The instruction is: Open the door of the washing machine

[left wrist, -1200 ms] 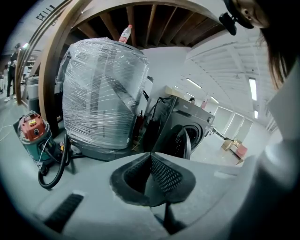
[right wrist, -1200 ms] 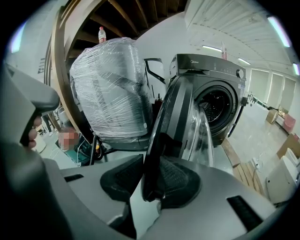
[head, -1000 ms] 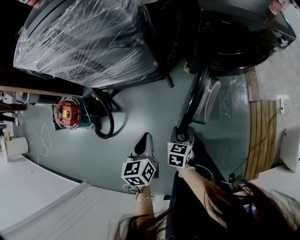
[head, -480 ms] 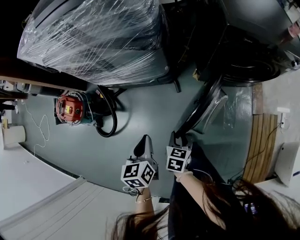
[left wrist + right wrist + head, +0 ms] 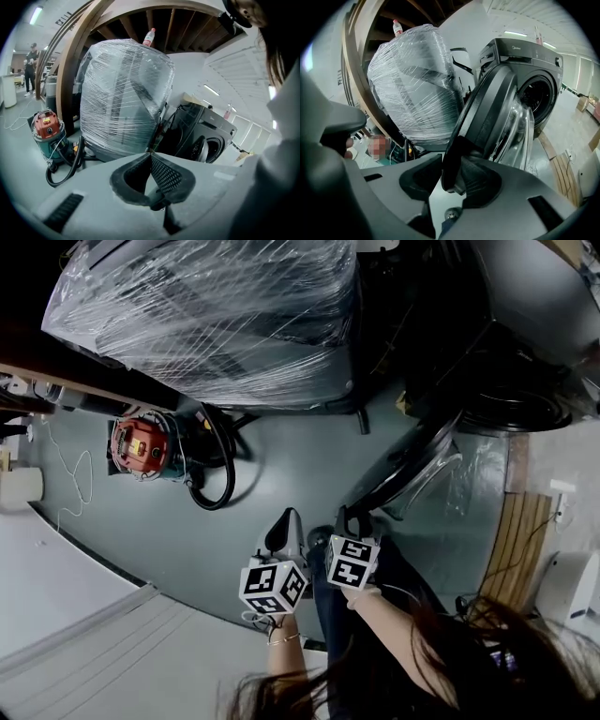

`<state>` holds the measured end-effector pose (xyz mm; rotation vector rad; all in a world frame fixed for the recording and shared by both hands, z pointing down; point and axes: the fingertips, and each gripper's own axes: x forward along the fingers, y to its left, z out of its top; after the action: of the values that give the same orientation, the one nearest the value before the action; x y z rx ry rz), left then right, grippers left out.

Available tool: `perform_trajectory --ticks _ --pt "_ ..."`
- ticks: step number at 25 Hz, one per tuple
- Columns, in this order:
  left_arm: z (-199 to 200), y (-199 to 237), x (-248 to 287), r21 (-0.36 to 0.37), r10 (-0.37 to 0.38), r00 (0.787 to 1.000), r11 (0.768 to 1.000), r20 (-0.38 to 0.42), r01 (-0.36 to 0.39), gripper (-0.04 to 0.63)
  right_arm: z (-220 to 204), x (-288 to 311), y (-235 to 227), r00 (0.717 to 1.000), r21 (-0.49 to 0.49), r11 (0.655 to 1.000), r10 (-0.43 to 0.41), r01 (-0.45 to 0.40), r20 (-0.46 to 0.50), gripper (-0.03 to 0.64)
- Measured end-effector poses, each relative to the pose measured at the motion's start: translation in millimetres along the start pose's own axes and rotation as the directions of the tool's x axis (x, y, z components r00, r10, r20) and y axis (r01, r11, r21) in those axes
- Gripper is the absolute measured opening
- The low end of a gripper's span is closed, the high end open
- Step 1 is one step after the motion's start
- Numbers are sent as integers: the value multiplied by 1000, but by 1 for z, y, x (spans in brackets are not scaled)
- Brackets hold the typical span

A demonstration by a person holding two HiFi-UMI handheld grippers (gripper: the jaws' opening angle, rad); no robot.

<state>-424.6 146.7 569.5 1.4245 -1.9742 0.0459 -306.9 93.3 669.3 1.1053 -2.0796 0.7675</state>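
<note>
Washing machine [image 5: 525, 352] partly beyond upper edge

- Left gripper [image 5: 289, 518], near left, angled downward, jaws closed together with nothing between them.
- Right gripper [image 5: 345, 517] just beside it, tilted steeper; its jaws have just been opening, with the door [image 5: 487, 105] edge between them.

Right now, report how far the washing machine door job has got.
Done: the door stands swung well clear of the washing machine, drum mouth exposed. In hand: the right tool has the door's rim between its jaws, which have just been opening, a gap showing on one side. The left tool is shut and empty. Left: probably only drawing the right tool off the rim.
</note>
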Motion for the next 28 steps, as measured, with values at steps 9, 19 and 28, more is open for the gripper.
perform_trajectory --ticks 9,19,28 --pt "17 26 7 9 -47 999 999 -23 47 15 17 20 19 998 45 997 -58 57 30 126" --pt "27 52 29 24 -117 991 993 -71 119 15 34 40 40 992 95 989 -116 111 48 127" --pt "38 60 48 29 -168 981 985 -94 172 15 49 55 52 986 124 983 -147 137 74 129"
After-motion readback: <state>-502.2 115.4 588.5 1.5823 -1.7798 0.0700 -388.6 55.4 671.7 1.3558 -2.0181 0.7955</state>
